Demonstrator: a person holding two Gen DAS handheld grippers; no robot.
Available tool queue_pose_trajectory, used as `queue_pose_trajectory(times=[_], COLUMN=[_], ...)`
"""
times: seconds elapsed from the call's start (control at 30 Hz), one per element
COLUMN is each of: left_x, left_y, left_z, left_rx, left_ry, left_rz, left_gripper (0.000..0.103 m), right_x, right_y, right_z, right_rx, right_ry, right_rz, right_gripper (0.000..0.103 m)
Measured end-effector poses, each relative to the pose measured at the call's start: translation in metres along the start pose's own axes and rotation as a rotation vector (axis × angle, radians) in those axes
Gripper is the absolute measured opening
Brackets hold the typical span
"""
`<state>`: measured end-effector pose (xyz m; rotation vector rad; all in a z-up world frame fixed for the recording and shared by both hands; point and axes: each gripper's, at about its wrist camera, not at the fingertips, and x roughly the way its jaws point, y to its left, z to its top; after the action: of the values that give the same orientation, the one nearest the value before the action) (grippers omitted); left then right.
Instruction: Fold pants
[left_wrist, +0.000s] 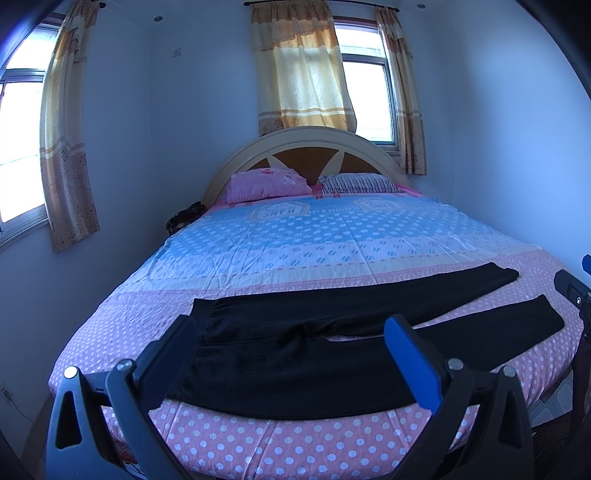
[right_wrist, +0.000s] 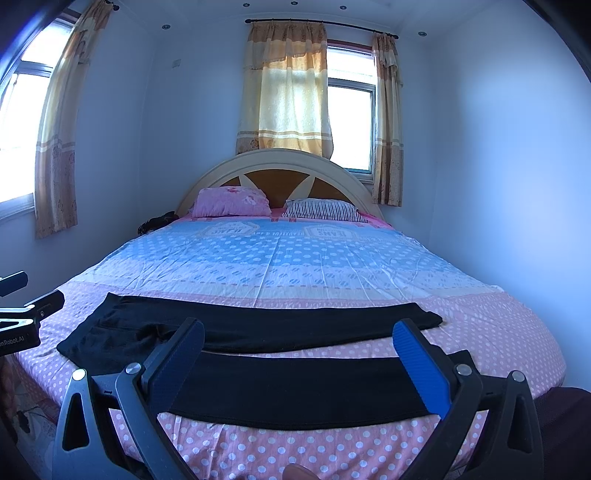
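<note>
Black pants (left_wrist: 295, 354) lie flat across the foot of the bed, waist at the left, both legs spread out to the right. In the left wrist view my left gripper (left_wrist: 291, 332) hovers open above the waist end, nothing between its fingers. In the right wrist view the same pants (right_wrist: 295, 387) show a near leg and a far leg with a strip of sheet between them. My right gripper (right_wrist: 299, 336) hangs open over the near leg, holding nothing. The right gripper's body (left_wrist: 572, 291) shows at the left view's right edge, and the left gripper's body (right_wrist: 26, 317) at the right view's left edge.
The bed (left_wrist: 332, 236) has a pink and blue dotted sheet, with a pink pillow (left_wrist: 266, 184) and a striped pillow (left_wrist: 358, 184) against the curved headboard. Curtained windows are behind and to the left. A dark bundle (left_wrist: 184, 218) sits left of the bed's head.
</note>
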<state>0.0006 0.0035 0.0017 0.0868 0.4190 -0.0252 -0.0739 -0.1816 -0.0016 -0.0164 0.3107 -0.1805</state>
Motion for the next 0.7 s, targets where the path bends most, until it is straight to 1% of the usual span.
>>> queue_pose_trajectory(times=[0.7], left_x=[0.0009], left_y=[-0.0011], left_z=[0.0001], left_rx=[0.0], left_ry=[0.001], left_rz=[0.001], left_gripper=[0.103], right_x=[0.0019], right_y=[0.0052], right_z=[-0.0013], right_rx=[-0.01], right_ry=[0.012], right_rz=[0.003], right_gripper=[0.102])
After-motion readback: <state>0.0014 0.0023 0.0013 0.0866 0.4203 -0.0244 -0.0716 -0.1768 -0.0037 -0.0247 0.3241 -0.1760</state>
